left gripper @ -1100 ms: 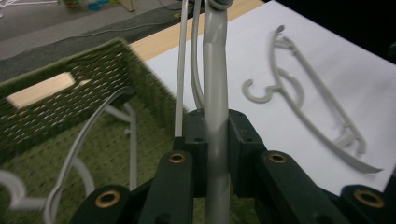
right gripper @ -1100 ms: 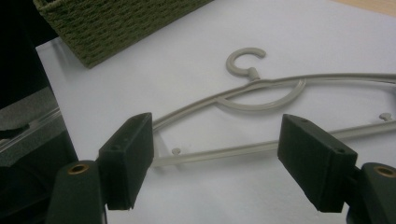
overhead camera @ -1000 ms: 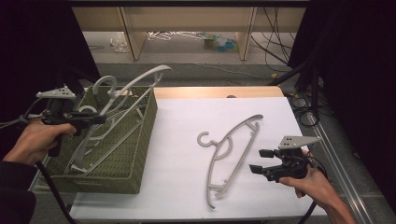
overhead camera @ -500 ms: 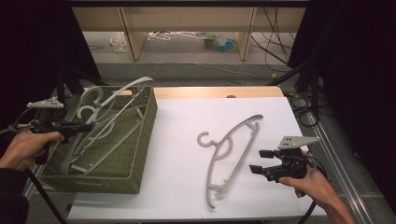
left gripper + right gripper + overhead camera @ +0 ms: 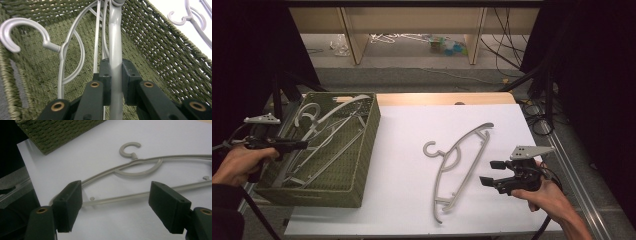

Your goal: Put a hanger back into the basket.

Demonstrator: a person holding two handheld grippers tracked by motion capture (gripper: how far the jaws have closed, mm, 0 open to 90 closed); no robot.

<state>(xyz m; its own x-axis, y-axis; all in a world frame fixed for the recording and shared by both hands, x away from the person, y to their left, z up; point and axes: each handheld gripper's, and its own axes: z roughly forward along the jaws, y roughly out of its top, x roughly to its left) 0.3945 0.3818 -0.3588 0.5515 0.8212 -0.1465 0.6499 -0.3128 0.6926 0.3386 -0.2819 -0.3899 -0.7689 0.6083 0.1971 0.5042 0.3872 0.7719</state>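
Basket left, loose hanger right
Basket [image 5: 357, 165] sits on surface [image 5: 402, 150] left edge, hangers [image 5: 319, 137] inside; one hanger [image 5: 457, 167] lies right of it.

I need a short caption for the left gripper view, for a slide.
Left gripper shut on a grey hanger inside the green woven basket.

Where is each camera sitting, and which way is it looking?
High view: sits above the person's side, looking forward and down at the white table; both hands show, with left gripper and right gripper.
Left gripper view: rides the left gripper, looking into the green woven basket; its black jaws clamp a grey plastic hanger.
Right gripper view: rides the right gripper, looking between its open jaws at the grey hanger lying on the table.
Shared: high and right gripper views both show that table hanger and the basket.
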